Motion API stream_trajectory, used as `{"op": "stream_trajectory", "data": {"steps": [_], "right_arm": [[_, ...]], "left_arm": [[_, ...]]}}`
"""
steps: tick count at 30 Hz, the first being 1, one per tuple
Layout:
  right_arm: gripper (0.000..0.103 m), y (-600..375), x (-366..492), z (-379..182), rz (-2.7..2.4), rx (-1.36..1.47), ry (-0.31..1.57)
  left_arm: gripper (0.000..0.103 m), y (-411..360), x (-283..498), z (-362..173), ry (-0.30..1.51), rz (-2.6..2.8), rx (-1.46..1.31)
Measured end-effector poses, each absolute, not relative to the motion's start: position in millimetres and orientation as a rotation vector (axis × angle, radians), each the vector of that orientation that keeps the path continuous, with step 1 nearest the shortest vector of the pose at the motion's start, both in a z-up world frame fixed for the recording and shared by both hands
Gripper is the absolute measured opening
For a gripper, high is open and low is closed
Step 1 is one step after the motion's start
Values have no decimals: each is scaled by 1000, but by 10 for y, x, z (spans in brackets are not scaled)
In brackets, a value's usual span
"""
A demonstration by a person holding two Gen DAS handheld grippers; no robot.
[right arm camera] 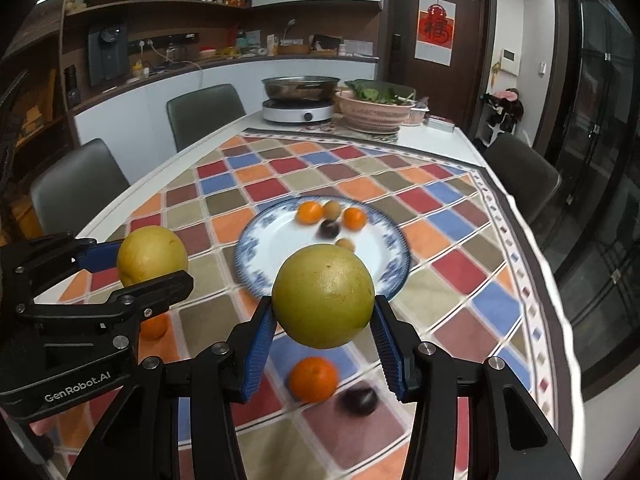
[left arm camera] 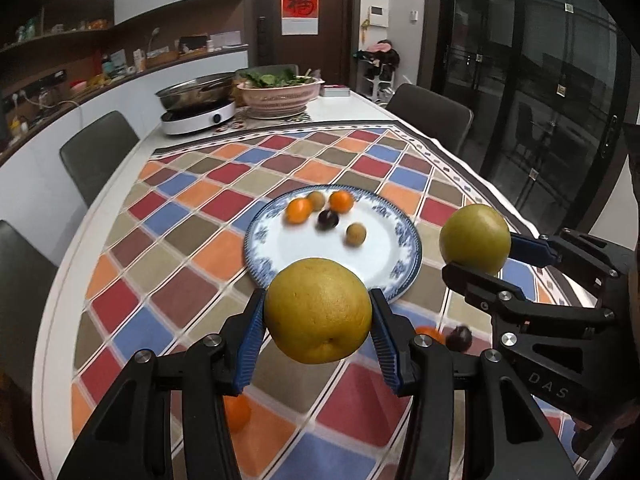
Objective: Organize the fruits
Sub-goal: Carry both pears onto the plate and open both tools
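My left gripper [left arm camera: 318,316] is shut on a large yellow citrus fruit [left arm camera: 318,310], held in the air over the near rim of the blue-and-white plate [left arm camera: 384,256]. My right gripper [right arm camera: 324,312] is shut on a greenish-yellow round fruit [right arm camera: 323,297], also lifted, beside the plate's right side in the left wrist view [left arm camera: 475,239]. The plate [right arm camera: 280,248] carries two small oranges [right arm camera: 310,213], two tan fruits and a dark plum [right arm camera: 329,229]. An orange [right arm camera: 313,379] and a plum [right arm camera: 359,400] lie on the cloth below. Another orange [right arm camera: 154,326] sits under the left gripper.
A chequered cloth [left arm camera: 192,264] covers the white table. At the far end stand a hotplate with a steel pot [left arm camera: 198,110] and a basket of greens [left arm camera: 278,94]. Grey chairs [left arm camera: 98,152] line both sides; glass doors are on the right.
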State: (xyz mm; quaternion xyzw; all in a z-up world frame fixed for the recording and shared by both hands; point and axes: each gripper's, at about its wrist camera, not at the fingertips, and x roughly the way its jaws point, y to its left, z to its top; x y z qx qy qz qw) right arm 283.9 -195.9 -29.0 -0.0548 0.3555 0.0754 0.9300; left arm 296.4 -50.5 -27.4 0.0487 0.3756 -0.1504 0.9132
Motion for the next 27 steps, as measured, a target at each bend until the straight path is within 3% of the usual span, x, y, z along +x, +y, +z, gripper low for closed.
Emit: {"op": "stream_trajectory", "data": {"steps": [27], "right_arm": [[49, -2193, 4079, -1094, 139, -142, 951]], "left_arm": [[50, -772, 4227, -1129, 994, -296, 117]]}}
